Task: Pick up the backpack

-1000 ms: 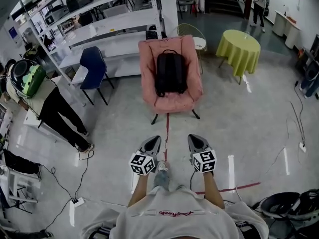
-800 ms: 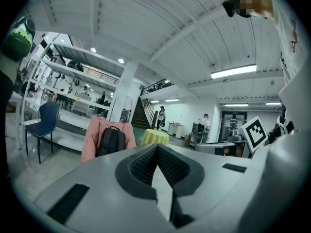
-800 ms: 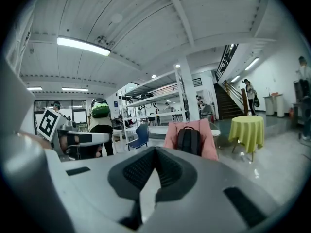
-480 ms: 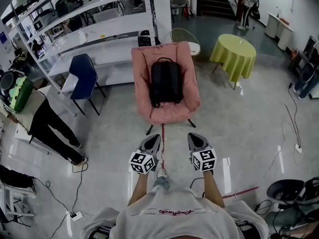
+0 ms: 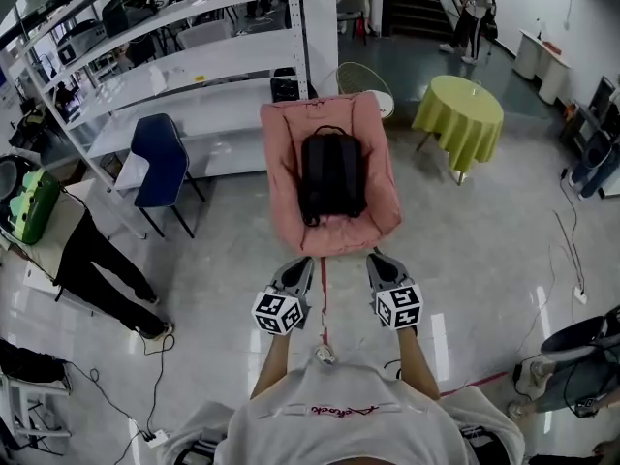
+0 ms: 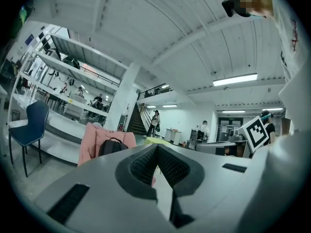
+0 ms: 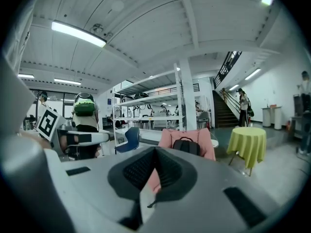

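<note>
**Black backpack on the pink armchair, both grippers shut and empty in front of it**

From the head view we see the black backpack point(image 5: 332, 175) in the middle of the pink armchair point(image 5: 282, 197). It sits between the chair's two side edges, its base back from the seat's front edge and its top short of the backrest's top edge. Its long axis runs from seat to backrest, and the carry handle points toward the backrest's top edge. The left gripper point(image 5: 301, 263) and right gripper point(image 5: 378, 259) are held side by side just short of the seat's front edge. They touch nothing, and a red floor line point(image 5: 323, 298) runs between them. Only this view shows both grippers whole, along with the yellow-green round table point(image 5: 458, 114) to the right of the chair and the blue chair point(image 5: 160, 163) to the left.

In the left gripper view our ribbed pads meet with nothing between them. The backpack point(image 6: 112, 146) shows left of the jaws, upright against the backrest with its handle on top. This view adds the far staircase point(image 6: 141, 121) and the right gripper's marker cube point(image 6: 256, 132).

In the right gripper view the pads are likewise pressed together and empty. The backpack point(image 7: 187, 146) stands upright just above the jaws, slightly to their right. Here we also see the table's draped cloth from the side and the left gripper's marker cube point(image 7: 47, 123).
</note>
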The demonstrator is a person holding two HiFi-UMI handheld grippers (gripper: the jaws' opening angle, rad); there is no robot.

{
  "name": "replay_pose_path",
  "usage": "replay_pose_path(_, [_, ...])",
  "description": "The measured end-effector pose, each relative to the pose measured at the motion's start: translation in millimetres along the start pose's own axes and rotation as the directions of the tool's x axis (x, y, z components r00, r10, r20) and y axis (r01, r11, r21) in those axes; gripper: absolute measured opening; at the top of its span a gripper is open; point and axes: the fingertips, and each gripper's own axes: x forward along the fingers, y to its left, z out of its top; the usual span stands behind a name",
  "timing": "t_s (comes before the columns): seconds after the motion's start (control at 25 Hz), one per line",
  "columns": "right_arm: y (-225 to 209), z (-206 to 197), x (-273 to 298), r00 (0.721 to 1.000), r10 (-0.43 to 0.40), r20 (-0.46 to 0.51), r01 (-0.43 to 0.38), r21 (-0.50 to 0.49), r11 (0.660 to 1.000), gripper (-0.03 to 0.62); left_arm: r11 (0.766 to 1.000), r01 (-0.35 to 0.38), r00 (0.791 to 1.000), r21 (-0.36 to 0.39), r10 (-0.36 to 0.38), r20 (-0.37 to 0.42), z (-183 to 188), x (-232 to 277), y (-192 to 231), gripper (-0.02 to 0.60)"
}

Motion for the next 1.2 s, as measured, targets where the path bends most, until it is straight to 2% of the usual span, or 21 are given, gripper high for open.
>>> replay_pose_path(0.28, [18,5,56,1.000,0.012,-0.002,-0.012,-0.018,1.000,0.018,1.000,0.000,1.000,0.005,0.000,0.002,10,14,56,0.009])
replay_pose_path(0.52, [14,3,78,1.000,0.004,-0.015,-0.005,-0.010,1.000,0.018,1.000,0.022,1.000,-0.001,-0.022,-0.008,9,31,71,0.009])
replay_pose_path(0.84, [-6,-8,95,1.000,-0.011,-0.004,0.011,0.023,1.000,0.018,0.999,0.046,0.998,0.011,-0.045,-0.033,-4,56,78,0.009])
replay_pose_path(1.2, [-39,-6,151,1.000,0.016,-0.005,-0.015,0.046,0.999,0.018,0.999,0.027,0.998,0.029,-0.025,-0.051,0,110,114,0.008])
